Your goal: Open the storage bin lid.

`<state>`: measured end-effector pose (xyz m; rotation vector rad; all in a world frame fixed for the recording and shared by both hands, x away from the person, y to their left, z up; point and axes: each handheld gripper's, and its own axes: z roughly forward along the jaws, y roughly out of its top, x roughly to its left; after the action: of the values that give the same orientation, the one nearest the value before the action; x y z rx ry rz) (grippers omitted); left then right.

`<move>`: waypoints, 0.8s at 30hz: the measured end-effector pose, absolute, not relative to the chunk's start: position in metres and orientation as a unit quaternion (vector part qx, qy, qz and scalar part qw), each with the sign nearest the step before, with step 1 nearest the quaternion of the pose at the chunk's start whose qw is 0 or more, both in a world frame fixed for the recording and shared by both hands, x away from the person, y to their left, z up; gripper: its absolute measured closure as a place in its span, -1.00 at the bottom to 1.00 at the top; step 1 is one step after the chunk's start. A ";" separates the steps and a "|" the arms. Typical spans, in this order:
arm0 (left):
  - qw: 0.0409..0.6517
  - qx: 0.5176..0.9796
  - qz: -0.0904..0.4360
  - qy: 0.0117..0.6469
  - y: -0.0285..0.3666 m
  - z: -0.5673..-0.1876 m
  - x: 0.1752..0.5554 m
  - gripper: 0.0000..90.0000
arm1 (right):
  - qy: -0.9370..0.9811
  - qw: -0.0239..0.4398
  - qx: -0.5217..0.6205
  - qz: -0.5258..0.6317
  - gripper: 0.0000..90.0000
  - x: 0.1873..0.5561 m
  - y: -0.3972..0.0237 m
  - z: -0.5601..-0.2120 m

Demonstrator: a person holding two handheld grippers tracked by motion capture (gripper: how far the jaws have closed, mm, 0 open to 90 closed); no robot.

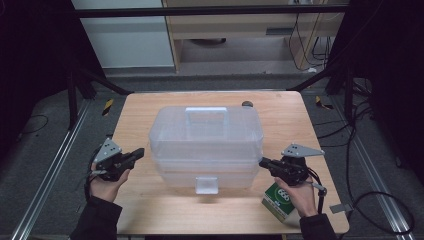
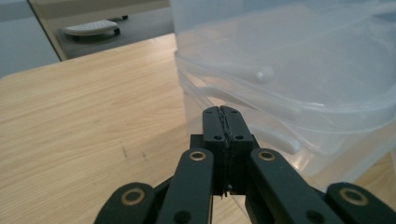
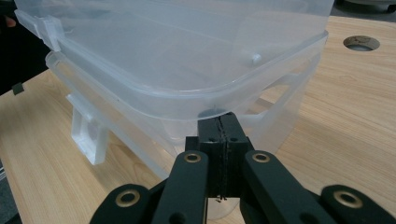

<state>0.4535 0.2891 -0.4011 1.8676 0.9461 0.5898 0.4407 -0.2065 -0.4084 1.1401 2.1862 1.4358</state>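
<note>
High view: a clear plastic storage box with a lid and a moulded handle on top sits in the middle of the frame on the wooden bench. Its front latch hangs at the lower edge of the box, toward the bottom of the frame. The left claw lies at the centre left, just beside the box's left end, held in a hand that comes up from the lower left. The right claw is at the centre right, its tip at the box's right end, held by a hand from the lower right. Under that hand, at the lower right of the bench, lies a green and white carton. A small dark round spot shows on the bench above the box's upper right corner.

Left gripper view has the left claw closed, pads pressed together with nothing between them, its tip close to the box wall that takes up the upper right of the frame; whether it touches cannot be told.

Right gripper view shows the right claw likewise closed on nothing, its tip just under the overhanging lid rim in the middle of the frame, with the latch at the left and a round hole in the bench at the upper right.
</note>
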 end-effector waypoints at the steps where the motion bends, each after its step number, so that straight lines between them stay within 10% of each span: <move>1: 0.462 0.765 0.236 0.382 0.287 -0.403 0.453 0.99 | 0.758 0.142 0.398 0.497 1.00 0.440 -0.206 -0.408; 24: 0.487 0.765 0.227 0.355 0.272 -0.390 0.451 0.97 | 0.749 0.143 0.392 0.515 1.00 0.448 -0.208 -0.393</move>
<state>0.4511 0.2718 -0.3904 1.8607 0.8631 0.5518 0.4477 -0.2083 -0.3929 1.1311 2.1608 1.4848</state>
